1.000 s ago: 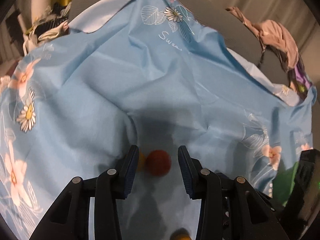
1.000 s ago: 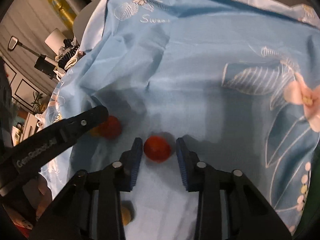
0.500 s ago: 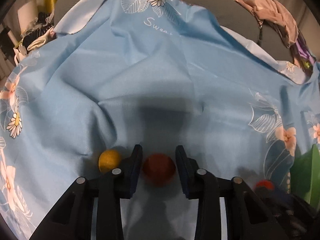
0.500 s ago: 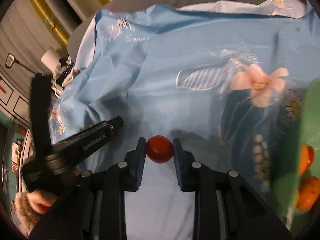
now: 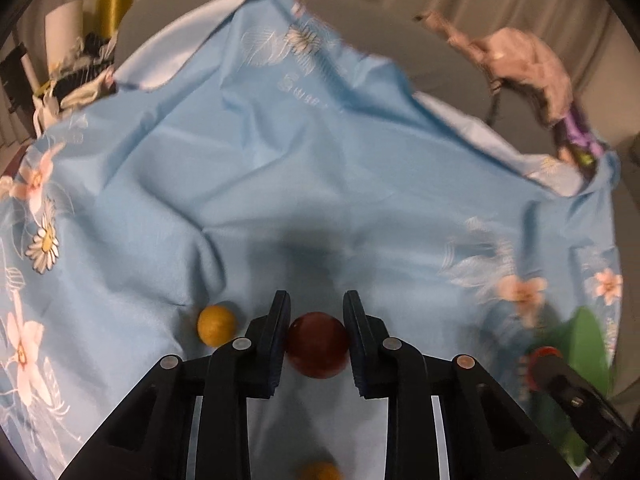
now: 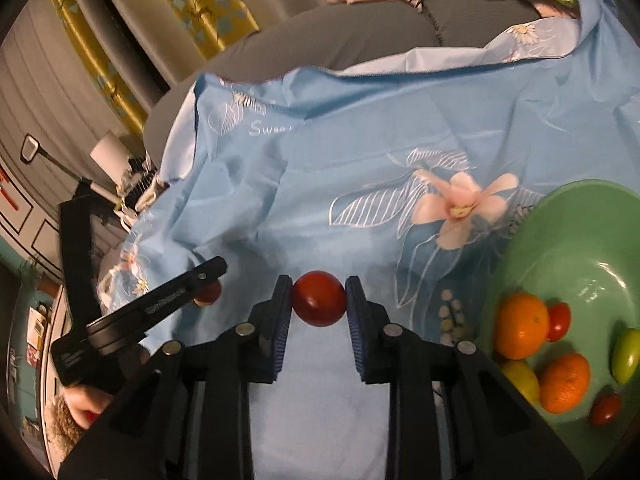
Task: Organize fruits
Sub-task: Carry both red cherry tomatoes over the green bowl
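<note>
My left gripper is shut on a dark red round fruit just above the blue flowered cloth. A small yellow fruit lies on the cloth just left of it, and another yellow fruit shows at the bottom edge. My right gripper is shut on a red tomato held above the cloth. A green bowl at the right holds oranges, small tomatoes and a green fruit. The left gripper shows at left in the right wrist view.
The cloth covers a grey couch. Pink clothes lie on the couch back at the right. A cluttered side table with a white cup stands at the far left. The green bowl sits right of the left gripper.
Both grippers have shut on their red fruits. The right gripper has lifted its tomato and swung right, so the green bowl has come into view. The left gripper has closed on its fruit.
</note>
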The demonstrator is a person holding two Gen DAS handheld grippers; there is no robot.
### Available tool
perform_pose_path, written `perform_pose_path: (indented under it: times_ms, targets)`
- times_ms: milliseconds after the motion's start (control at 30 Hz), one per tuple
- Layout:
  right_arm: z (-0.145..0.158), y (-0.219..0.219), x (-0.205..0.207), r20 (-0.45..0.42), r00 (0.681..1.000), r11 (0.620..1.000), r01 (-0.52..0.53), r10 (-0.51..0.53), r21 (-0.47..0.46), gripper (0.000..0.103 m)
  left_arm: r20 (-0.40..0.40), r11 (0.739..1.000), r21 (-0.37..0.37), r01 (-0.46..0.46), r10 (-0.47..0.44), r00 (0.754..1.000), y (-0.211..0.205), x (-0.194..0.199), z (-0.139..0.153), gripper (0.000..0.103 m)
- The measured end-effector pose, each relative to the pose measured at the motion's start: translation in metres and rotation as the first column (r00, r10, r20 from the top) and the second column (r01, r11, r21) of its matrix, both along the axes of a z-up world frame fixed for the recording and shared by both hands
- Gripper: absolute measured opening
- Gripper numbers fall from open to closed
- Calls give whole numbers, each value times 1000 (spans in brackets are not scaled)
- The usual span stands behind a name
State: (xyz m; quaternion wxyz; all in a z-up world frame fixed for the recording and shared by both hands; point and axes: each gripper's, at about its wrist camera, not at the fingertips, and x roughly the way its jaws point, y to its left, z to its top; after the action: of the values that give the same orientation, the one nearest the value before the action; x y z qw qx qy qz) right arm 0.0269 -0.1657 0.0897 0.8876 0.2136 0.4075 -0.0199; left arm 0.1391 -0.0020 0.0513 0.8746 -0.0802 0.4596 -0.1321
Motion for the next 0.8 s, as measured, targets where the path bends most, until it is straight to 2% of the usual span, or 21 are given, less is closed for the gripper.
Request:
perform_pose_path:
  times_ms: [233, 400, 533, 633, 800]
  targets:
    - [23, -18, -45, 70, 995, 997, 68, -65, -33, 28, 132, 996, -67, 54, -44, 990, -10, -50, 55, 27]
    - [27, -42, -82, 94, 983, 985, 164, -158, -60, 28, 216, 985, -71, 156, -138, 967, -39, -80, 80, 27]
    - [31, -69, -96, 114, 967, 970, 234, -227, -58, 28, 252, 987, -72, 141, -119, 960, -64, -92, 88, 27]
    - [29, -87, -107, 108, 963, 966, 254, -249, -39, 28, 250, 971, -100, 218, -187, 950, -88, -102, 87, 27]
    - [27, -116, -124, 98, 942, 946, 325, -322, -10, 28, 236, 948, -91, 305, -277, 931, -135, -112, 79, 27]
